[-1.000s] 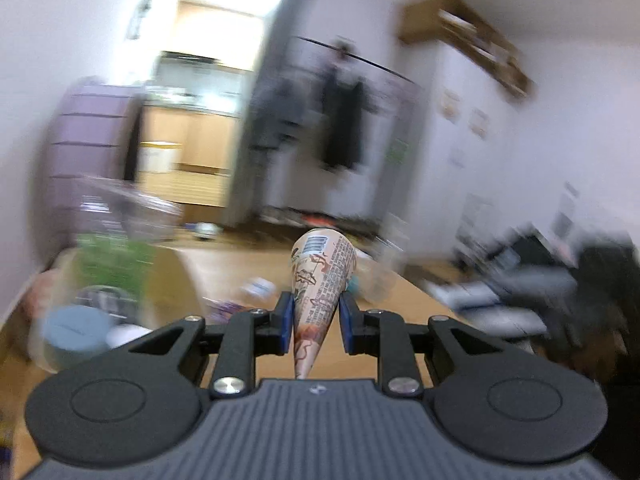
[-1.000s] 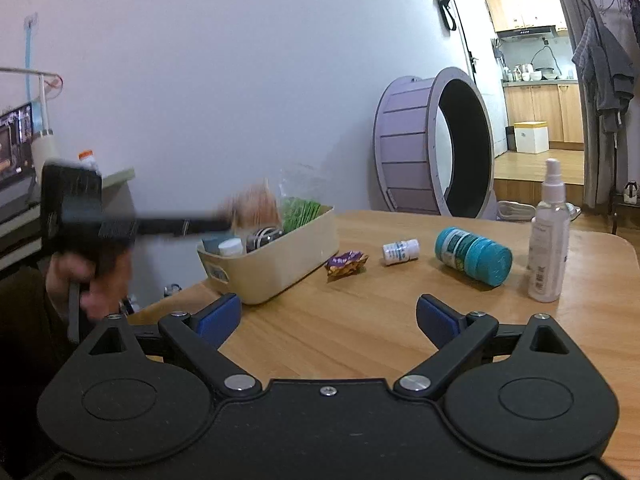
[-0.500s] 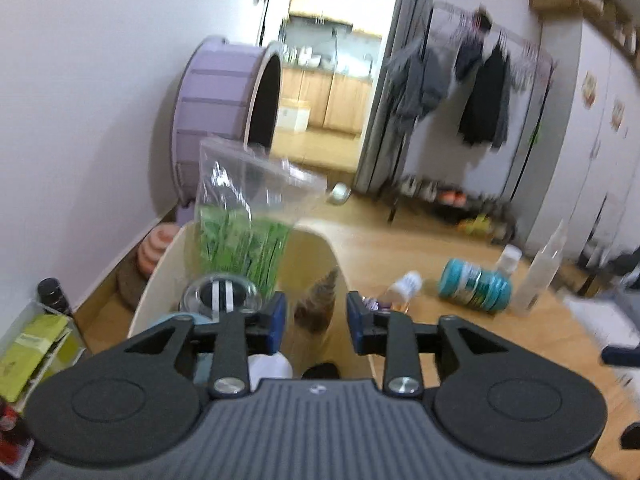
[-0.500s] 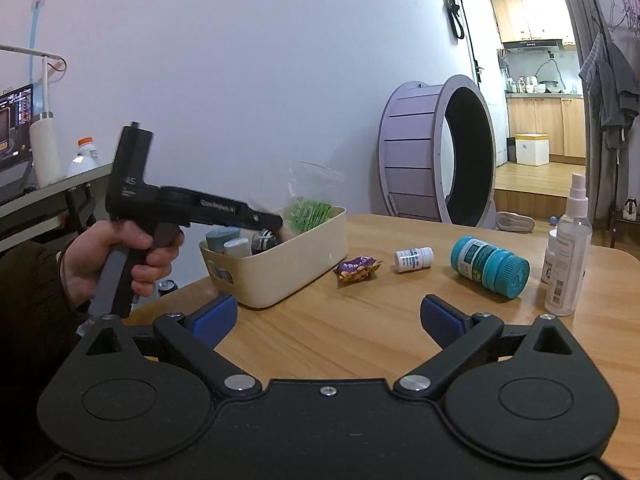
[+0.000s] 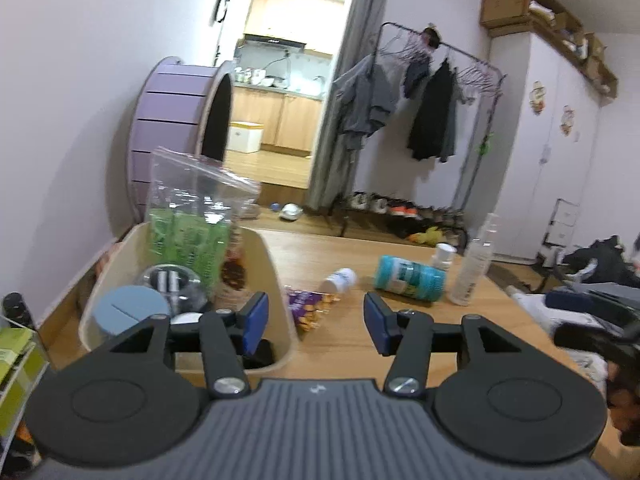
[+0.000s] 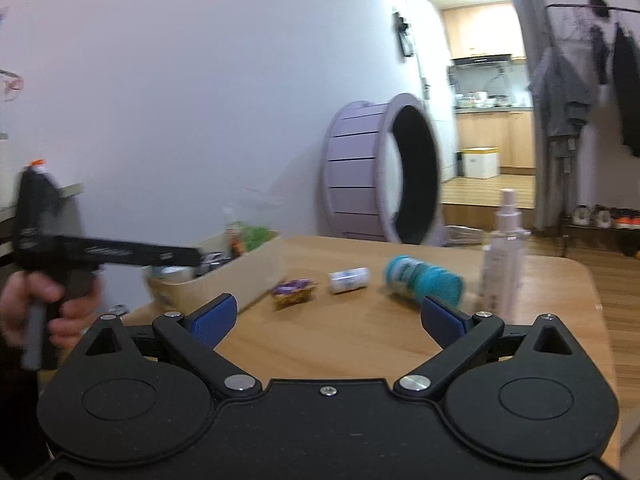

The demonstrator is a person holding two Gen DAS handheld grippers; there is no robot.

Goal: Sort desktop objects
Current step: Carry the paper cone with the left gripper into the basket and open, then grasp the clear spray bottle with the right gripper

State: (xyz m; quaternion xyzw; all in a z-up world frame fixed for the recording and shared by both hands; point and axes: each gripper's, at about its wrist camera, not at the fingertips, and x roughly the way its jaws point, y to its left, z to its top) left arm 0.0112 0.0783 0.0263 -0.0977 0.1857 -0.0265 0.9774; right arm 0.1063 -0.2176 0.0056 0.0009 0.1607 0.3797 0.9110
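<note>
My left gripper (image 5: 316, 322) is open and empty, hovering at the right edge of the cream bin (image 5: 280, 280). The printed paper cone (image 5: 234, 268) now stands inside the bin beside a clear bag of green packets (image 5: 188, 236), a blue-lidded jar (image 5: 128, 310) and a clear-lidded jar (image 5: 168, 280). On the wooden table (image 5: 360, 340) lie a purple snack packet (image 5: 306, 308), a small white bottle (image 5: 340, 280), a teal canister (image 5: 408, 278) and a standing spray bottle (image 5: 476, 264). My right gripper (image 6: 326, 316) is open above the table, facing the snack packet (image 6: 292, 292) and the white bottle (image 6: 348, 280).
A purple cat wheel (image 5: 176, 136) stands behind the bin by the wall. In the right wrist view a hand (image 6: 48, 308) holds the left gripper over the bin (image 6: 240, 276). Dark clothing and clutter (image 5: 592, 288) lie past the table's right edge. A clothes rack (image 5: 424, 120) stands farther back.
My left gripper carried the paper cone to the bin, let it go inside and opened wide. The right gripper stayed open and drifted a little to the right.
</note>
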